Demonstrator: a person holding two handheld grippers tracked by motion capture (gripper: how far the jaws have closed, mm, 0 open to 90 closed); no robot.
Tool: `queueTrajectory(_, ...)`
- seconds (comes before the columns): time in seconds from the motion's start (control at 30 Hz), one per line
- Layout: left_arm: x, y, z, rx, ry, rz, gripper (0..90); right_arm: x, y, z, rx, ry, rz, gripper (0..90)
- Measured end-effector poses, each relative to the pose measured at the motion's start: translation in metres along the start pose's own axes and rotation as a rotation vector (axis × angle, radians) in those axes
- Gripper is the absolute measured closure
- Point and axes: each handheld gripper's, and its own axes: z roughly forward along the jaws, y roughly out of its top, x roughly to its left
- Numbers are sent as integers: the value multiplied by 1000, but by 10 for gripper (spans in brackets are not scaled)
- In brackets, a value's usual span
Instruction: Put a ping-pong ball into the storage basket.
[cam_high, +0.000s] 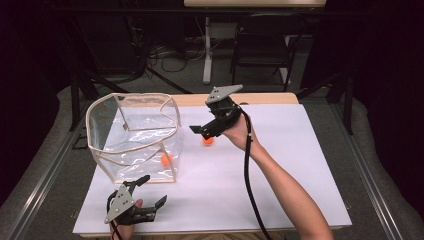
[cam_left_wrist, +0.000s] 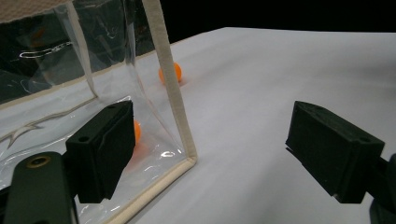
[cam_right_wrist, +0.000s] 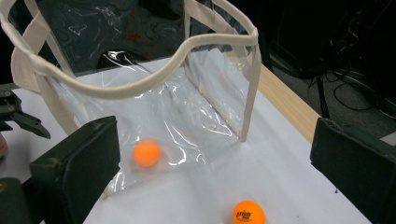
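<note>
Right tool (cam_high: 206, 131): held above the tabletop's middle, near the far edge; jaws spread wide, nothing between them. Hovers just over the loose ball, tipped toward the bag.
Left tool (cam_high: 145, 192): low at the near-left edge of the tabletop, close to the bag's near corner; jaws spread, empty.
Loose ball (cam_high: 208, 140): orange, lies on the white sheet just right of the bag, outside it. In right tool's view it sits low between the jaws (cam_right_wrist: 249, 213), dark logo print on top. In left tool's view it peeks out behind the bag's corner seam (cam_left_wrist: 173, 72).
Ball in bag (cam_high: 166, 159): second orange ball, inside the bag on its floor, near the front-right corner. Seen thru the clear wall in right tool's view (cam_right_wrist: 146, 153); in left tool's view partly hidden behind the left jaw (cam_left_wrist: 137, 130).
Bag (cam_high: 131, 148): clear plastic, cream fabric trim on rim and seams, stands upright w/ mouth open, on the left half of the sheet. Rim sags and curves.
Tabletop (cam_high: 280, 170): white sheet over a wooden top; wood strip shows at far edge.
Balls vs bag: one in, one out, both near the same right wall.
</note>
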Motion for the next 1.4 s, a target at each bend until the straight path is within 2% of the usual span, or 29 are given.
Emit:
queueTrajectory(0.33, 0, -1, -2, 1, 4, -7, 157, 4, -22, 0, 5, 1, 2, 13)
queueTrajectory(0.8, 2, -3, -4, -6, -3, -11, 157, 4, -71, 5, 54, -4, 46, 8)
queueTrajectory(1.4, 1, -2, -2, -4, -3, -2, 157, 4, -114, 7, 70, -18, 102, 0)
